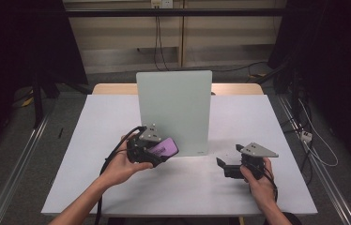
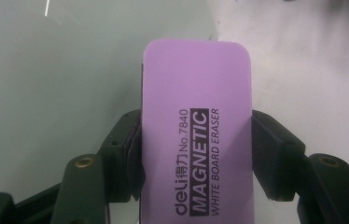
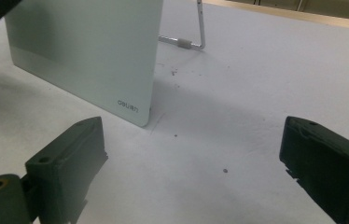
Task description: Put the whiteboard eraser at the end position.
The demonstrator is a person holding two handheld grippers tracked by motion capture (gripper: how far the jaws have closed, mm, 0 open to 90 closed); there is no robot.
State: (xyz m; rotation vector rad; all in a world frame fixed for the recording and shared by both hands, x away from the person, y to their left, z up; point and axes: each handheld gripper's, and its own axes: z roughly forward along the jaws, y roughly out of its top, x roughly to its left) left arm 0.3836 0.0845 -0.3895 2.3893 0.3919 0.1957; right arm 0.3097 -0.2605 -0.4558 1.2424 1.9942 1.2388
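Note:
A purple magnetic whiteboard eraser point(image 2: 196, 135) with black lettering sits clamped between the jaws of my left gripper point(image 2: 196, 158), its far end reaching toward the lower left of the standing board. From above, that eraser point(image 1: 166, 147) shows in the left gripper point(image 1: 157, 153), held close in front of a pale green-white glass whiteboard point(image 1: 176, 110) that stands upright on the table. My right gripper point(image 1: 224, 165) rests low over the table to the right of the board, jaws wide apart with nothing between them point(image 3: 191, 172). The board's lower corner point(image 3: 116, 70) carries a small logo.
The white table point(image 1: 258, 122) ends at a wooden strip at the back. A metal stand leg point(image 3: 196, 37) props the board from behind. Small dark specks dot the tabletop near the board's corner. Cables run over the floor at right.

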